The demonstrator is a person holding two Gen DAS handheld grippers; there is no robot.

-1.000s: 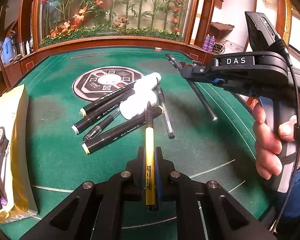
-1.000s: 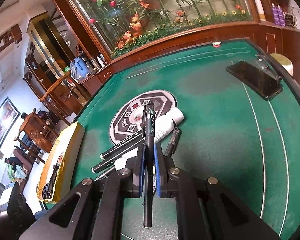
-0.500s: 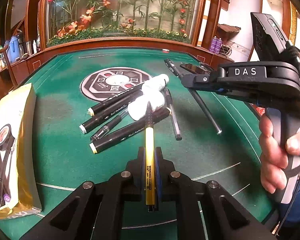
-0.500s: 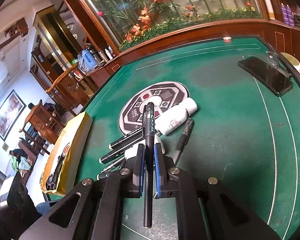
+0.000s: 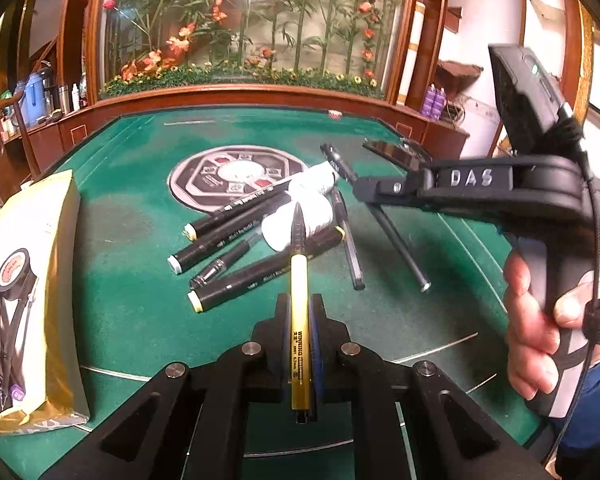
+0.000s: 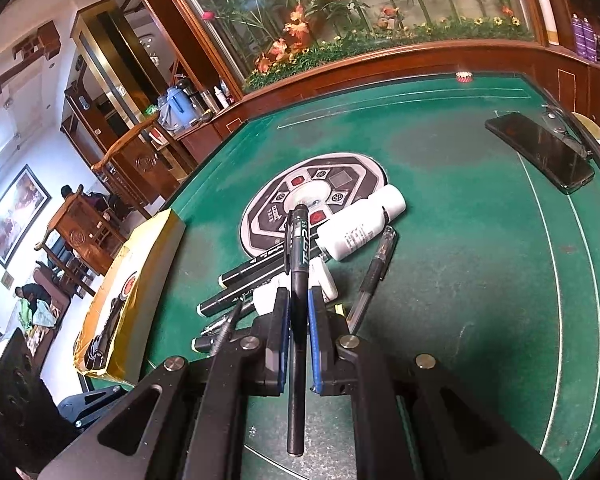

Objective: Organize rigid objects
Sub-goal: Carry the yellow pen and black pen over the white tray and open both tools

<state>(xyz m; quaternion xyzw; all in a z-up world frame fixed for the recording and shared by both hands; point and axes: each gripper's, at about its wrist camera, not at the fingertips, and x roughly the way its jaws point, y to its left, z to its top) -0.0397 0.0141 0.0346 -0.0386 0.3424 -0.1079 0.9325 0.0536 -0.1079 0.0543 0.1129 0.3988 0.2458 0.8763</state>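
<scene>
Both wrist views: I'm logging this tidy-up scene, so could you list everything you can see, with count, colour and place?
Yellow pen: 1, yellow with black tip, clamped in the left gripper.
Black pen: 1, black, clamped in the right gripper.
Markers: 3, black, piled mid-table.
White bottles: 2, white, lying in the pile.
Loose pens: at least 2, dark, in and beside the pile.
Gold box: 1, gold, table's left edge.
Phone: 1, black, far right.
Table: 1, green felt, round centre panel.
Left gripper: black, shut.
Right gripper: black, shut.
Right hand: on the right gripper's handle.
</scene>
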